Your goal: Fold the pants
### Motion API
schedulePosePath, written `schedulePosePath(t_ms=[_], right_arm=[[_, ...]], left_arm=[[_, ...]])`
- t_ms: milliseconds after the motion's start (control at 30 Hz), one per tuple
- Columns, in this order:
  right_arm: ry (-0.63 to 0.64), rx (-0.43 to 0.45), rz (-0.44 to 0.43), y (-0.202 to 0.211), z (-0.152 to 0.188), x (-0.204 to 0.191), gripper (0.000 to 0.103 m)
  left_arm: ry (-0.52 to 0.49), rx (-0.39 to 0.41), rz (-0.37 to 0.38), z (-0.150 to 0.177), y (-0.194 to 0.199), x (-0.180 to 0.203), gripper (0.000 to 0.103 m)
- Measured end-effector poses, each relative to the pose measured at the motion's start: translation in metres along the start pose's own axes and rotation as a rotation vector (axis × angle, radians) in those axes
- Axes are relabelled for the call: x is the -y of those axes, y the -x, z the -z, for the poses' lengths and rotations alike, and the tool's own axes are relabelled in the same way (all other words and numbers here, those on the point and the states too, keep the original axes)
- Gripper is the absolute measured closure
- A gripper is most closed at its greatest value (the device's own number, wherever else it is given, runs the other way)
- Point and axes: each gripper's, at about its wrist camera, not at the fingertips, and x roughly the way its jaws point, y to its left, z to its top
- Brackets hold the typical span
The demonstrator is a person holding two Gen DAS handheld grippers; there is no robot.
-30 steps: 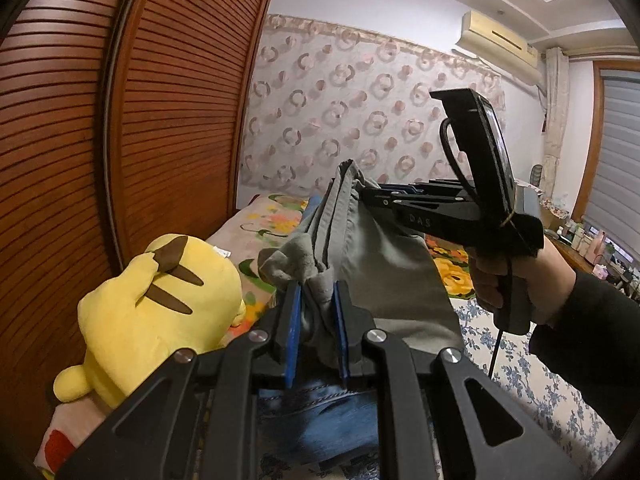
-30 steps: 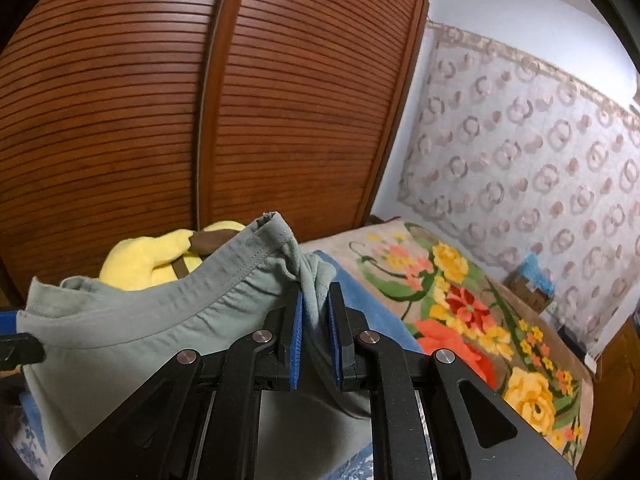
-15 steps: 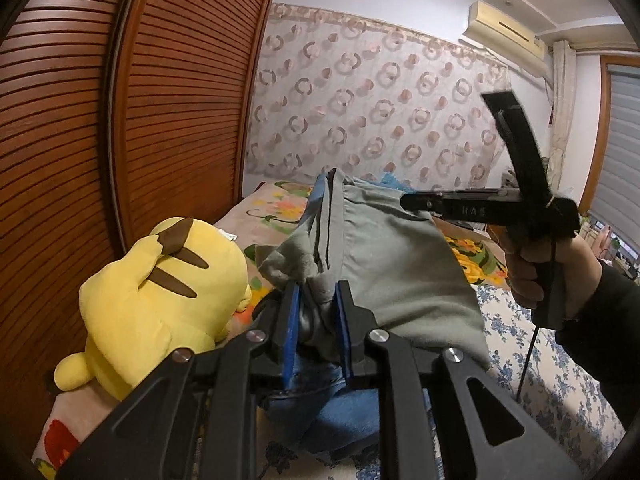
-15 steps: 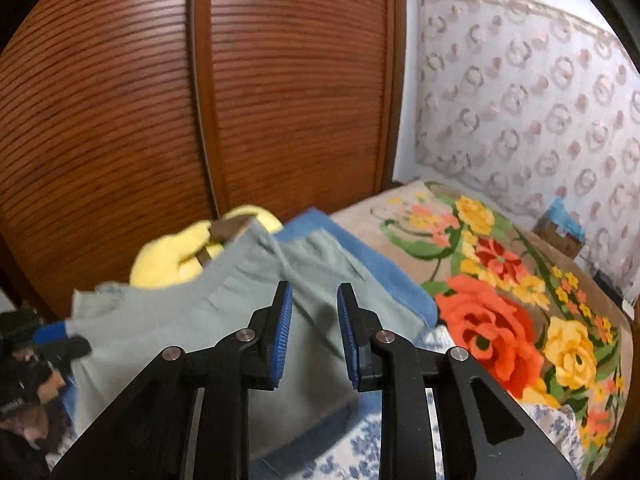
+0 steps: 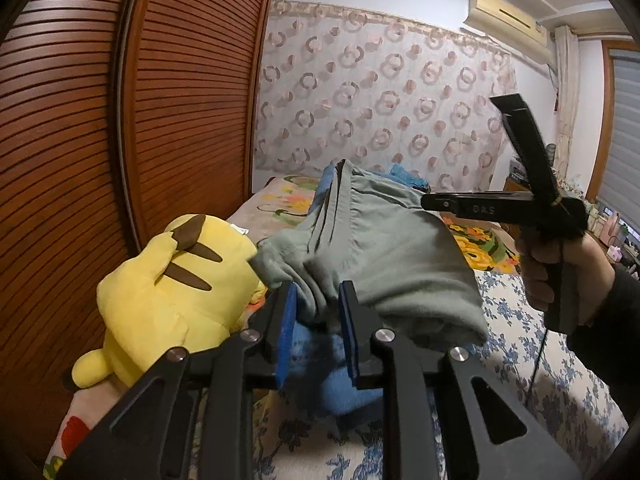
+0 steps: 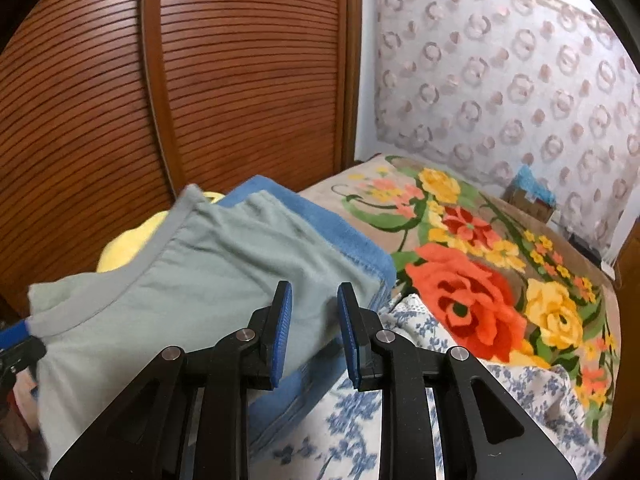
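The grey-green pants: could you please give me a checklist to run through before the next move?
1. Right gripper free of cloth: ok. Its jaws have just been opening and nothing is pinched between them.
2. Left gripper holding the grey-green pants: ok for now. Cloth is bunched between the pads, though the jaws have just been opening.
3. Pants lying flat: not ok. The corner at the left gripper is raised, and the rest drapes over the blue blanket.
4. Yellow plush toy clear of the fold: not ok. It lies close beside the pants.
5. Legs aligned: cannot tell.
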Motion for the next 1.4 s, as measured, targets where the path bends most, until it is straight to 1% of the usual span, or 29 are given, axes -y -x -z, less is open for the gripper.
schedulePosePath(t_ms=[100,233,367,433,467,533,667,767,867,1033,1200,1400], right_arm=[[0.012,0.006,-0.005,0.016,0.008,-0.01,0.081],[0.01,0.022,-0.01,0.038,0.018,-0.02,0.08],[0.003,0.041,-0.015,0.059,0.028,-0.028,0.074],[-0.002,0.048,-0.017,0.068,0.034,-0.031,0.073],[-0.005,0.05,-0.016,0.074,0.037,-0.033,0.072],[-0.007,0.05,-0.016,0.081,0.043,-0.036,0.071],[-0.007,0.045,-0.006,0.097,0.054,-0.041,0.07],[-0.009,0.06,-0.001,0.11,0.063,-0.045,0.07],[-0.02,0.072,-0.005,0.121,0.071,-0.047,0.068],[-0.024,0.073,0.003,0.134,0.088,-0.052,0.064],[-0.036,0.066,0.011,0.144,0.108,-0.053,0.059],[-0.058,0.066,0.032,0.157,0.127,-0.051,0.051]], left_arm=[[-0.014,-0.006,-0.003,0.003,0.008,0.001,0.082],[-0.038,0.005,-0.019,0.006,0.022,0.004,0.075],[-0.049,0.028,-0.03,0.007,0.038,0.004,0.061],[-0.061,0.037,-0.047,0.008,0.044,0.005,0.059],[-0.069,0.04,-0.064,0.009,0.046,0.005,0.053],[-0.071,0.05,-0.058,0.011,0.053,0.005,0.043],[-0.087,0.047,-0.048,0.015,0.064,0.009,0.043],[-0.107,0.025,-0.019,0.018,0.066,0.014,0.042],[-0.142,-0.023,0.001,0.025,0.061,0.021,0.042],[-0.143,-0.101,0.067,0.044,0.052,0.029,0.042],[-0.15,-0.118,0.082,0.055,0.054,0.043,0.042],[-0.155,-0.131,0.114,0.057,0.056,0.055,0.042]])
